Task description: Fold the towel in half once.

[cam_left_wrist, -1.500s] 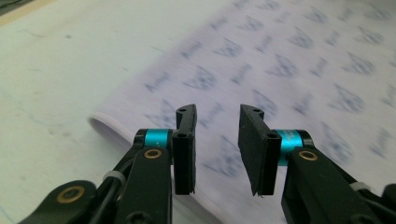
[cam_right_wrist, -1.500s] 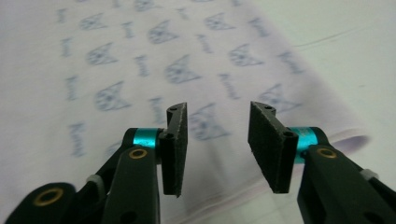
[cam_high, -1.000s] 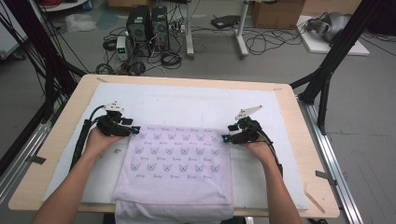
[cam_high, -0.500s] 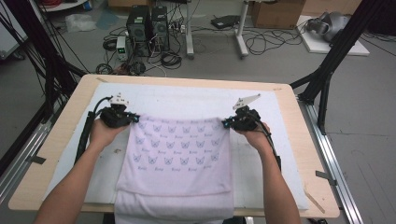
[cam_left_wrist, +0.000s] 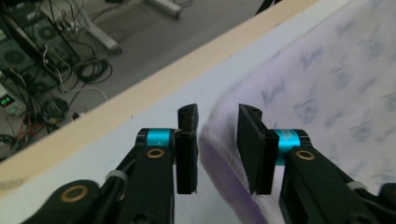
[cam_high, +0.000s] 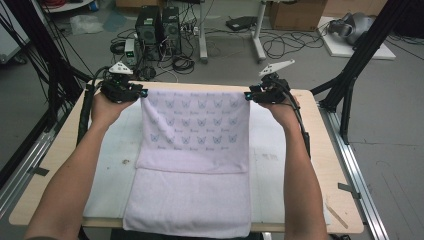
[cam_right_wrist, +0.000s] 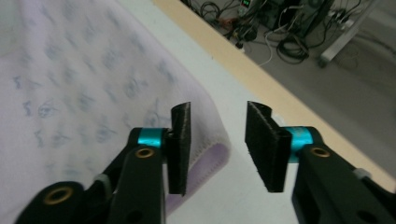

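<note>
The left gripper (cam_high: pixel 142 94) is seen at the top left corner of the pale lilac butterfly-printed towel (cam_high: pixel 195 127); its jaws have just been opening, with the hem between them, unpressed. The towel's far half is raised above the white-covered wooden table (cam_high: pixel 60 150). At the right corner, the right gripper (cam_high: pixel 247 95) stands likewise parted, just opened.
</note>
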`<action>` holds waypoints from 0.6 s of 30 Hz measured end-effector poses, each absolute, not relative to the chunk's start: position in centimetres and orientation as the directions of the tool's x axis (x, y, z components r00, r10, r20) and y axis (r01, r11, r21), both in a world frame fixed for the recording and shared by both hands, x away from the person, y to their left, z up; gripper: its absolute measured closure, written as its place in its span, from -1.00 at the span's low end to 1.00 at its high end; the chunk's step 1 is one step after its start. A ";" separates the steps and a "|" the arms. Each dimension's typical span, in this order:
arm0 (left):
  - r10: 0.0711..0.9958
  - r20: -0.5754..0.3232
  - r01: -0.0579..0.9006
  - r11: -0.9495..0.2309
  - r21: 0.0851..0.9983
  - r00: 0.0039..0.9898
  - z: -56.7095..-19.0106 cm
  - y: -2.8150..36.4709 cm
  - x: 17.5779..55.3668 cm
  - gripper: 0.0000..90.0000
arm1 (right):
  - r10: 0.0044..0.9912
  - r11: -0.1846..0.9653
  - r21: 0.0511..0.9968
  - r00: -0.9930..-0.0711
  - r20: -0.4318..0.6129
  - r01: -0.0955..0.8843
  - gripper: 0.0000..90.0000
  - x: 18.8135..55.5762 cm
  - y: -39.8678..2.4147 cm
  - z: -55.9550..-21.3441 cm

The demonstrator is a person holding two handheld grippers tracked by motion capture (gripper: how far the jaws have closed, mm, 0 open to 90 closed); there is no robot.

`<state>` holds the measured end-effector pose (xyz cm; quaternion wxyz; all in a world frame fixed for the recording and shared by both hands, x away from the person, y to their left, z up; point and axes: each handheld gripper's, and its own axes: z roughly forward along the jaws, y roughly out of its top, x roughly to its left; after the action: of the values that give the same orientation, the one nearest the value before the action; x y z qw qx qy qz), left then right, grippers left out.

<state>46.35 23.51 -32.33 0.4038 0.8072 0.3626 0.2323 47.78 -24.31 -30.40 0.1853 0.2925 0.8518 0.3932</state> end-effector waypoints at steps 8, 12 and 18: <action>0.748 0.017 0.418 -0.389 0.821 0.663 -36.3 25.8 43.3 0.25 | 0.628 0.533 0.737 -0.778 -0.016 0.415 0.16 45.1 -25.0 -35.4; 0.716 0.018 0.386 -0.397 0.833 0.698 -37.4 25.8 41.0 0.20 | 0.600 0.530 0.758 -0.800 -0.020 0.379 0.19 42.7 -24.7 -36.5; 0.672 0.024 0.360 -0.426 0.830 0.740 -39.7 25.5 37.7 0.21 | 0.535 0.575 0.746 -0.844 -0.032 0.336 0.21 39.3 -23.9 -38.4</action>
<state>37.75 25.55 -39.71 0.4347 0.8252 0.3129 0.1795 39.26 -23.88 -38.37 0.1280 0.2479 0.8782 0.3884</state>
